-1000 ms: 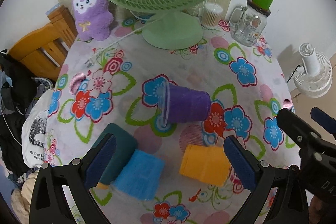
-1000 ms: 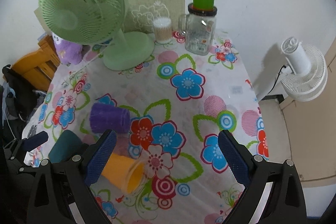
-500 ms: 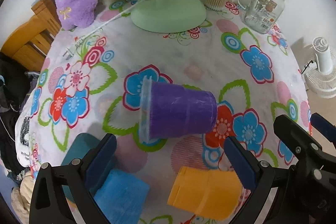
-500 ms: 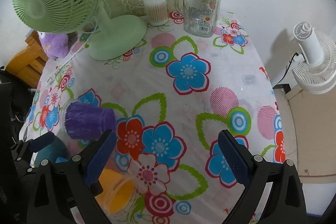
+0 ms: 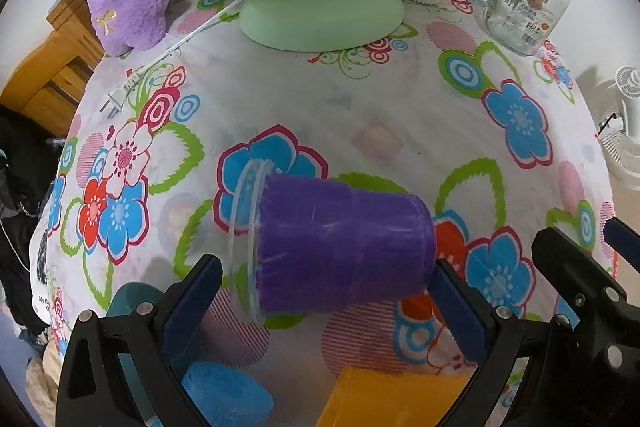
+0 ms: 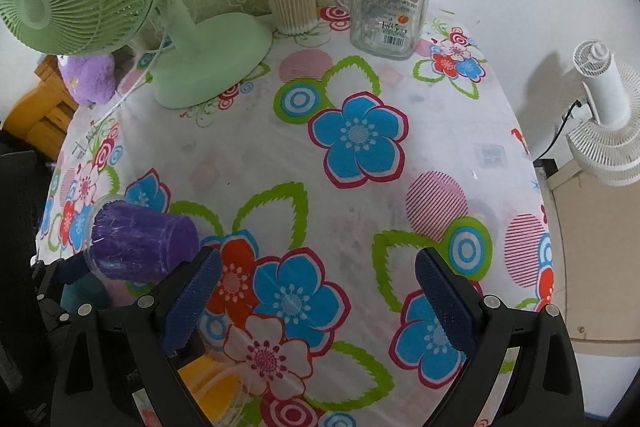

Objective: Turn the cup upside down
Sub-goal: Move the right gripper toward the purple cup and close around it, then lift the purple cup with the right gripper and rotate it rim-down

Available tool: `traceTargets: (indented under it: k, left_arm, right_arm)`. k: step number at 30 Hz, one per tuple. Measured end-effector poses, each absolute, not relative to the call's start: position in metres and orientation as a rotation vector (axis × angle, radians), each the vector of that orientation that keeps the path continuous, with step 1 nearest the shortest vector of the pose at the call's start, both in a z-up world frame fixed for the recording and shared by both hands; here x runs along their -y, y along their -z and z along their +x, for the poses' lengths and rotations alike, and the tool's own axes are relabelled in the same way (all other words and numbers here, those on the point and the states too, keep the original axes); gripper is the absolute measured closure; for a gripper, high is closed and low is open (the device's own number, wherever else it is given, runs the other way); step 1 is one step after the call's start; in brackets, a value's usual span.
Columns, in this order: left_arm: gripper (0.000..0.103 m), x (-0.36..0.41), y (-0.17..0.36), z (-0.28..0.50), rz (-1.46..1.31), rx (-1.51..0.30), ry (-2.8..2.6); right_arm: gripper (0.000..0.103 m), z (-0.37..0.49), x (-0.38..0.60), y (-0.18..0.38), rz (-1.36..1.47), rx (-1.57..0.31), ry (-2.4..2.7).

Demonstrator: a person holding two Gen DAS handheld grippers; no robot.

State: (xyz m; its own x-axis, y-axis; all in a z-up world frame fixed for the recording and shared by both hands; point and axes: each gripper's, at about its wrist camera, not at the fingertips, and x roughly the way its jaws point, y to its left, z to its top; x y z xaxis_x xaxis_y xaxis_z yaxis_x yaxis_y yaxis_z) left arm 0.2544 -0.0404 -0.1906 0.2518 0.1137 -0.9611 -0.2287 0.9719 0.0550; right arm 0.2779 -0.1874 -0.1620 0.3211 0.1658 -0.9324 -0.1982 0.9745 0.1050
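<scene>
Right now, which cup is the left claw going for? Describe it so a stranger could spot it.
Start at the green fan at the back of the flowered tablecloth and come toward the camera. The purple cup lies on its side between the open left claw. Blue, orange and teal cups lie nearer; only it is purple.

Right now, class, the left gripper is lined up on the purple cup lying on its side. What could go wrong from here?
1. The purple cup lies on its round side between the open jaws of the left gripper; a nudge could roll it away.
2. The orange cup and blue cup lie close below and could be knocked.
3. The clear rim looks thin, so a hard squeeze may deform it.
</scene>
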Motion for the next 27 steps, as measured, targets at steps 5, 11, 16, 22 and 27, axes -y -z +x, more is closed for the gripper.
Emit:
traceTargets:
  k: [5,11,16,22,27]
  left_arm:
    - [0.0,0.046,0.196,0.259,-0.074,-1.281,-0.236]
    - [0.017,0.048,0.201,0.261,-0.069,-1.265,-0.219]
    - [0.023,0.044,0.201,0.26,-0.081,-1.273,-0.184]
    - [0.023,0.043,0.183,0.254,-0.062,-1.251,-0.161]
    - [0.023,0.048,0.157,0.24,-0.028,-1.225,-0.127]
  right_arm:
    - [0.004,0.28,0.187,0.169,-0.022,-1.234,-0.237]
    - [0.004,0.281,0.186,0.174,-0.031,-1.243,-0.238]
    - [0.004,0.28,0.183,0.173,-0.037,-1.248,-0.25]
    - [0.004,0.274,0.181,0.161,-0.034,-1.239,-0.253]
    - [0.004,0.262,0.18,0.141,-0.039,-1.217,-0.257]
